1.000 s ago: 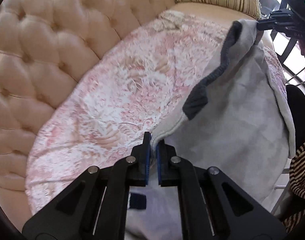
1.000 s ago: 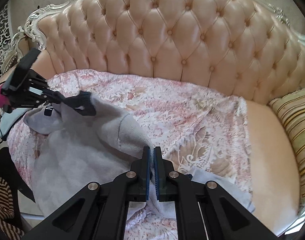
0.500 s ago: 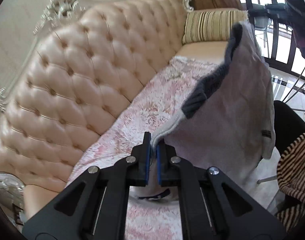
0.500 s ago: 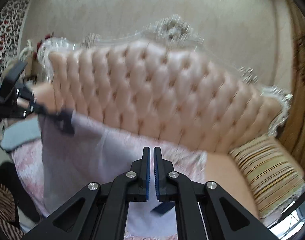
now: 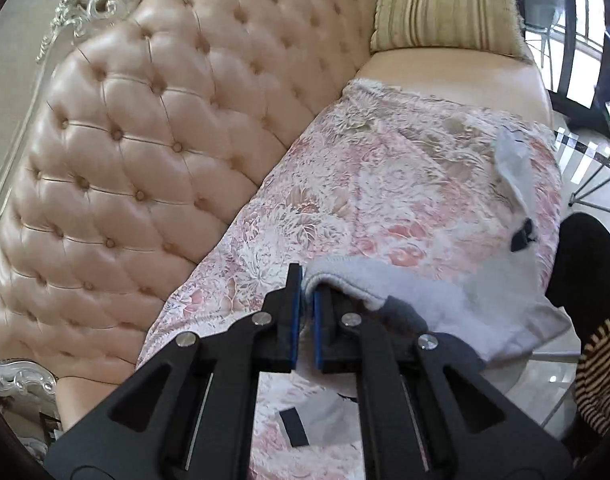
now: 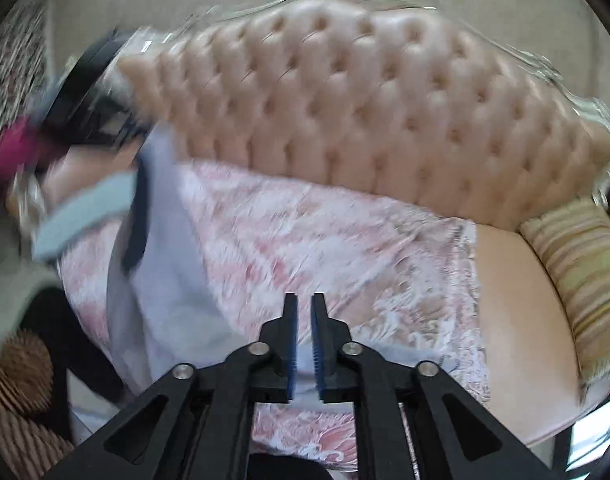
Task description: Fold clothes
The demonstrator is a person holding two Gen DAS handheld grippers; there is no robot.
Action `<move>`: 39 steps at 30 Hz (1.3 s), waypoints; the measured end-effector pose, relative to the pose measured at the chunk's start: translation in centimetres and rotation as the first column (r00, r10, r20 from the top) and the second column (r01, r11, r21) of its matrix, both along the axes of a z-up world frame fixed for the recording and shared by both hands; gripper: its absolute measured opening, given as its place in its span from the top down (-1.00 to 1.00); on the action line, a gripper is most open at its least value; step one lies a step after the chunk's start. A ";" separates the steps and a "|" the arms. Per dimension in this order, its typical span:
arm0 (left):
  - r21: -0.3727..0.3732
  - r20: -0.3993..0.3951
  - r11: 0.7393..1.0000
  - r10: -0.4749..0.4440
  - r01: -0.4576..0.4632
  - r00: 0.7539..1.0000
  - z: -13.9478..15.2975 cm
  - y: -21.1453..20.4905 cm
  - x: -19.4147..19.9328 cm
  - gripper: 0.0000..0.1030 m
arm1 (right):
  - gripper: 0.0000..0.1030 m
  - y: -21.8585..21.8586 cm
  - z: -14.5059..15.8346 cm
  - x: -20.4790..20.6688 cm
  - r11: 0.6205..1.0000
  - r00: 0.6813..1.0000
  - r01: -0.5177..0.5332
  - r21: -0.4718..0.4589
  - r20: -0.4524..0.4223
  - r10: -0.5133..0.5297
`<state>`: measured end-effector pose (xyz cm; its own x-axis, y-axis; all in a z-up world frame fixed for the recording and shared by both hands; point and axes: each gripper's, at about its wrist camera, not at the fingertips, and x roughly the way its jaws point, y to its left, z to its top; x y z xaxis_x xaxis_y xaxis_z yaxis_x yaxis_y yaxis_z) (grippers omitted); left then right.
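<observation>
A: Garment, a pale grey top, hangs over the sofa's floral cover from the left hand-held gripper, clenched on its ribbed hem.

B: Right hand-held gripper has just been opening, nothing between its jaws. One-corner hold; cloth may twist, bunch.

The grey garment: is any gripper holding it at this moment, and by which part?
The left gripper pinches the grey garment by its ribbed edge. The right gripper has just been opening; nothing is between its fingers.
</observation>
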<state>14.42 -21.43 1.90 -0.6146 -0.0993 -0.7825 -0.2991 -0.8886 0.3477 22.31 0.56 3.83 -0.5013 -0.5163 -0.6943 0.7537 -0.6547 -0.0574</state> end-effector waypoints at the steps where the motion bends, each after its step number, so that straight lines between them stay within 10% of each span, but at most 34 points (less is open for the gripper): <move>1: 0.009 -0.002 1.000 0.005 -0.005 1.000 0.1 -0.2 -0.4 0.87 | 0.23 -0.6 -1.0 0.8 0.999 0.999 -0.035 0.024 0.003 0.035; 3: 0.014 -0.006 1.000 0.014 -0.014 1.000 0.1 -0.6 -0.8 0.87 | -0.22 -2.6 -4.0 3.2 0.984 0.991 -0.101 0.147 -0.069 0.112; 11: 0.023 0.019 0.999 0.045 -0.045 0.999 -1.0 -2.2 -0.6 0.87 | -0.32 -7.9 -10.0 8.6 0.842 0.871 -0.325 0.431 -0.210 0.444; 17: 0.050 0.013 0.998 0.042 -0.043 0.999 -0.8 -2.6 -0.3 0.87 | -0.19 -12.0 -13.8 9.2 0.745 0.795 -0.366 0.557 -0.229 0.562; 18: 0.052 0.012 0.998 0.041 -0.041 0.999 -0.7 -2.6 -0.3 0.87 | 0.18 -12.4 -14.6 8.9 0.738 0.799 -0.357 0.573 -0.223 0.559; 19: 0.052 0.011 0.998 0.040 -0.040 0.999 -0.7 -2.7 -0.3 0.87 | 0.90 -12.7 -15.1 8.5 0.739 0.807 -0.348 0.578 -0.217 0.549; 23: 0.062 0.001 0.997 0.052 -0.052 0.999 -0.6 -3.2 0.6 0.87 | 0.95 -12.0 -13.4 6.5 0.824 0.886 -0.337 0.456 -0.143 0.442; 29: 0.111 -0.077 0.991 0.081 -0.072 0.994 1.3 -4.2 5.9 0.87 | 0.94 -7.2 -5.6 7.1 0.937 0.927 -0.174 0.304 -0.271 0.260; 39: 0.182 -0.305 0.983 0.081 -0.025 0.949 9.6 -1.6 20.1 0.87 | 0.94 -0.2 10.6 13.7 0.997 0.794 0.076 0.005 -0.605 -0.058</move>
